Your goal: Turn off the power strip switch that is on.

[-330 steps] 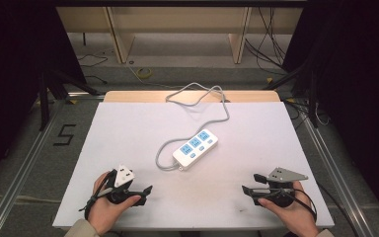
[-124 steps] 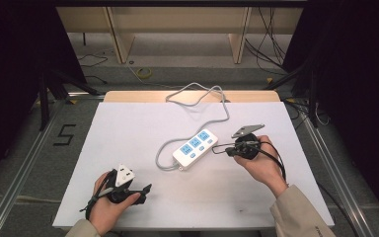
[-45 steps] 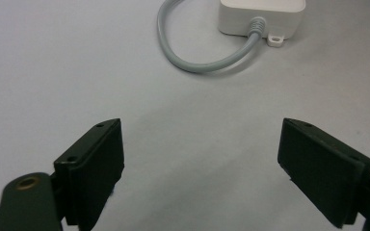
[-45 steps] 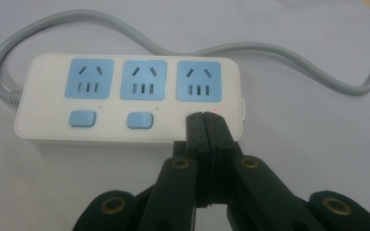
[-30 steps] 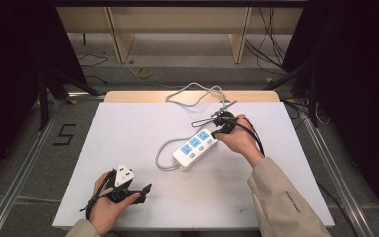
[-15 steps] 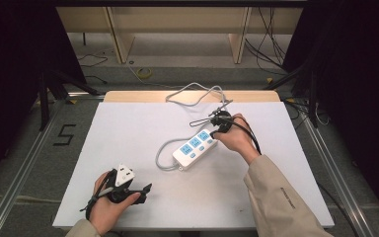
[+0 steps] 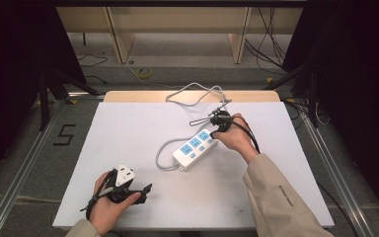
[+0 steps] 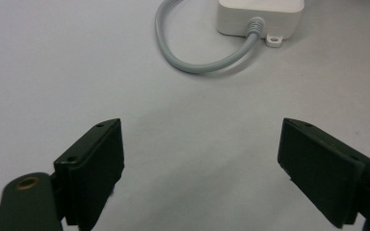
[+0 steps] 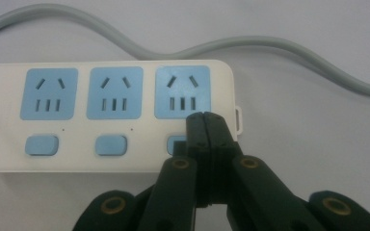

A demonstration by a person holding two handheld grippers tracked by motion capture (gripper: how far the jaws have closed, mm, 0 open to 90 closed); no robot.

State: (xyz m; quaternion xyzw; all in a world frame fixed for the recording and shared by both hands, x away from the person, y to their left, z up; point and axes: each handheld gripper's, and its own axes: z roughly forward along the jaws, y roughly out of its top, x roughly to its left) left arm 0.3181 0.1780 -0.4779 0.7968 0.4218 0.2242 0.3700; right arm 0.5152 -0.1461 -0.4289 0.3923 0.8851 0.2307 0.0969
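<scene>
Looks like a lab recording bay: white-topped table (image 7: pixel 128 128) under the tongs, dark curtains (image 7: pixel 19 59) either side, metal floor rails (image 7: pixel 24 163), loose cables (image 7: pixel 271 44) and shelving (image 7: pixel 177 29) beyond.

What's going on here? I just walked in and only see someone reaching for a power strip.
A person works at a white table with tongs in each hand. The right tongs, jaws shut, are tipped onto the end switch of a white power strip, the switch nearest its free end. The left tongs rest open near the table's front edge, holding nothing, pointed toward the strip's grey cable.
</scene>
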